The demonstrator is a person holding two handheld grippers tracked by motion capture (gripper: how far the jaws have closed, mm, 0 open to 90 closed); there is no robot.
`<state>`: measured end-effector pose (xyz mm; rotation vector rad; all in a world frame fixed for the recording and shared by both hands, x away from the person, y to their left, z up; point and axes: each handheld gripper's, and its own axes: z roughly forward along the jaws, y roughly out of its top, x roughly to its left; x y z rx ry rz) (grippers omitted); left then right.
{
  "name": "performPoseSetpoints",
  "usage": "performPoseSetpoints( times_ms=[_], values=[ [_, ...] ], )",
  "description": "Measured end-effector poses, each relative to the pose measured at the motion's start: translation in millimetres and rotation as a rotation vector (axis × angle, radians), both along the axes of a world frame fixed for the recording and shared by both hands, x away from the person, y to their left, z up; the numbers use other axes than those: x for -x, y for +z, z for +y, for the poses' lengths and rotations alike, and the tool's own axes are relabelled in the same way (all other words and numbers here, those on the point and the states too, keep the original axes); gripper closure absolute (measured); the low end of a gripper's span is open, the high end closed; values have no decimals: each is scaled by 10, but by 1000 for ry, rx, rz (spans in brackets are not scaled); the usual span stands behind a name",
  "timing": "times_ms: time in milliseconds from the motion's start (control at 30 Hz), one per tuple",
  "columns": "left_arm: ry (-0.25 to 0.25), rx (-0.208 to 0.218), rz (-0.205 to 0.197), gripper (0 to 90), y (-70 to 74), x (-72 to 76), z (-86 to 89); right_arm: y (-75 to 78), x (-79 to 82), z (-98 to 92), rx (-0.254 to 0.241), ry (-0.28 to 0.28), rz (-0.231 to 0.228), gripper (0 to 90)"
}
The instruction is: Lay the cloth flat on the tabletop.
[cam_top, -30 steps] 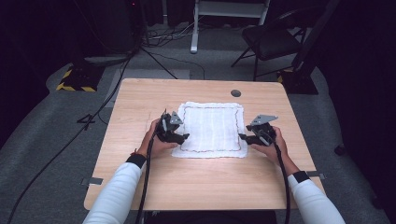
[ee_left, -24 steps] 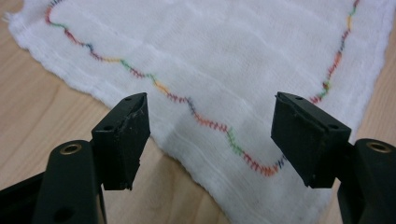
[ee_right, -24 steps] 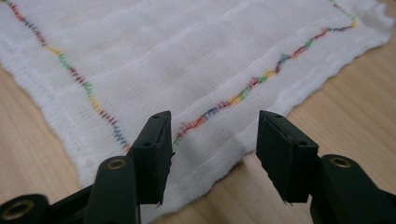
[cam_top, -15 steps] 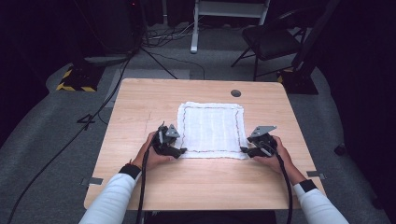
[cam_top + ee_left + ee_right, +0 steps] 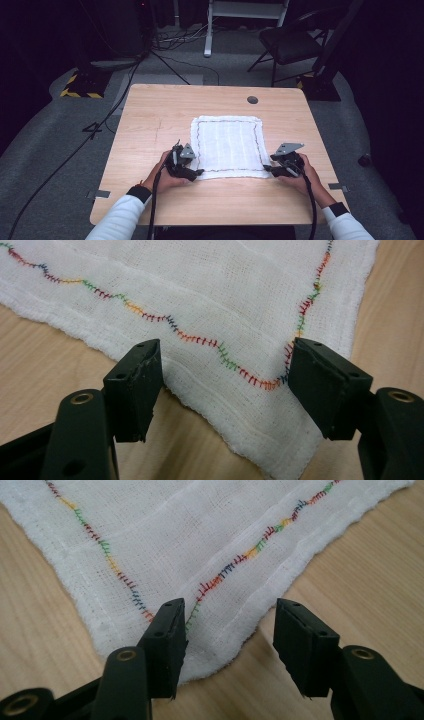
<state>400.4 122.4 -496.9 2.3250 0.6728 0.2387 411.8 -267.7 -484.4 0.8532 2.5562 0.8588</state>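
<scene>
Cloth (image 5: 227, 145) flat on bench (image 5: 150, 125) | left gripper (image 5: 186, 167), right gripper (image 5: 281, 167) at cloth's near corners, jaws wide, empty | risk: pinching only thin hem, corner slips out.

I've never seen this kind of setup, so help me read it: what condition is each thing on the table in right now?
White cloth: spread flat on the table, unfolded.
Left gripper: open, jaws either side of the cloth's near corner.
Right gripper: open, jaws straddling the other near corner.

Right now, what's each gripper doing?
Left gripper: open, jaws astride a corner of the cloth.
Right gripper: open at another corner, holding nothing.
</scene>
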Motion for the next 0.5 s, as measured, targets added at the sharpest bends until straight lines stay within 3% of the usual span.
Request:
performPoseSetpoints(
  times_ms=[333,400,500],
  values=[
    [-26,21,6,299,-16,276,-77,-5,320,-136,-9,7,2,471],
    [-28,6,0,298,-5,344,-91,-5,370,-161,-10,8,5,447],
    [-52,-42,-50,281,37,441,-92,-5,392,-170,-6,8,1,426]
  ],
)
